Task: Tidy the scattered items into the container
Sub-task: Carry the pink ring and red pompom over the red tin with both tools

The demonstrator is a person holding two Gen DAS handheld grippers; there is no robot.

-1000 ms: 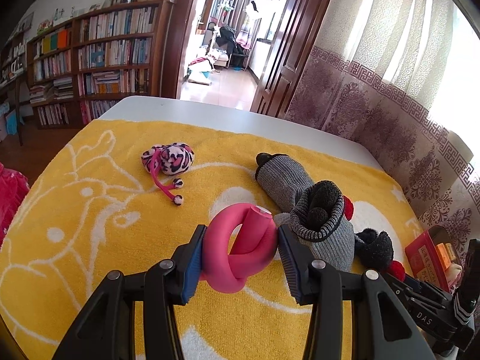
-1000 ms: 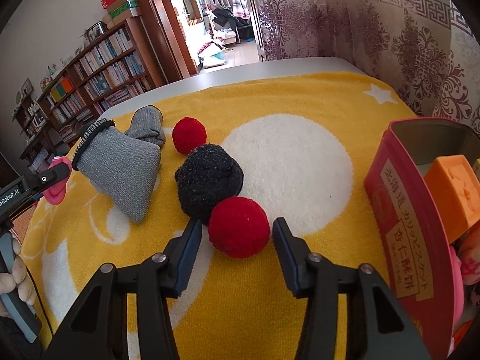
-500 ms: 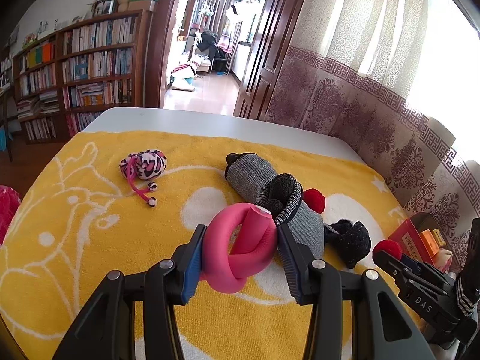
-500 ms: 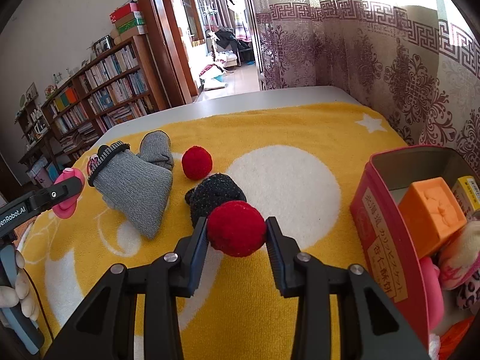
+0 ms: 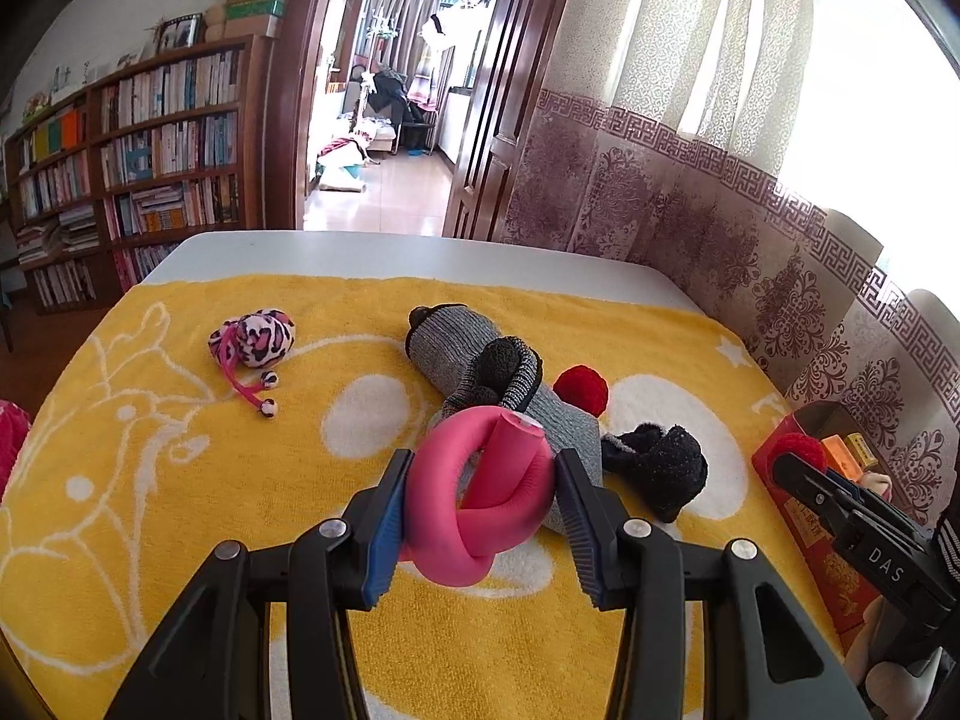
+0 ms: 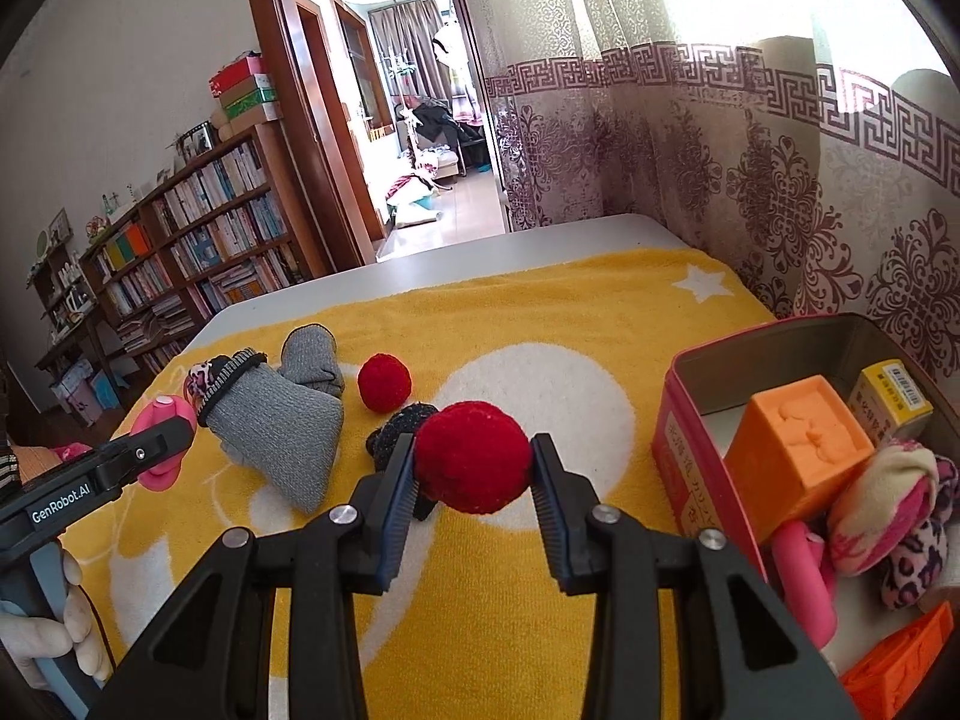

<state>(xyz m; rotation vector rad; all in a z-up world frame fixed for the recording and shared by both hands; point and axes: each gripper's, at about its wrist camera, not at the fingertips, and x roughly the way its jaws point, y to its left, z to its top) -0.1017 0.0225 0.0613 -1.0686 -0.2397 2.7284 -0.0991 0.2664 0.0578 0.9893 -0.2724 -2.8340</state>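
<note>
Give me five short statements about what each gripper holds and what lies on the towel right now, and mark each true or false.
1. The right gripper is shut on a red pompom. True.
2. The left gripper holds a grey sock. False: it is shut on a pink foam ring; the grey sock lies on the yellow towel.
3. The red tin is empty. False: an orange block and other items sit inside.
4. A second red pompom lies on the towel. True.
5. The leopard-print toy is in the tin. False: it lies on the towel.
</note>
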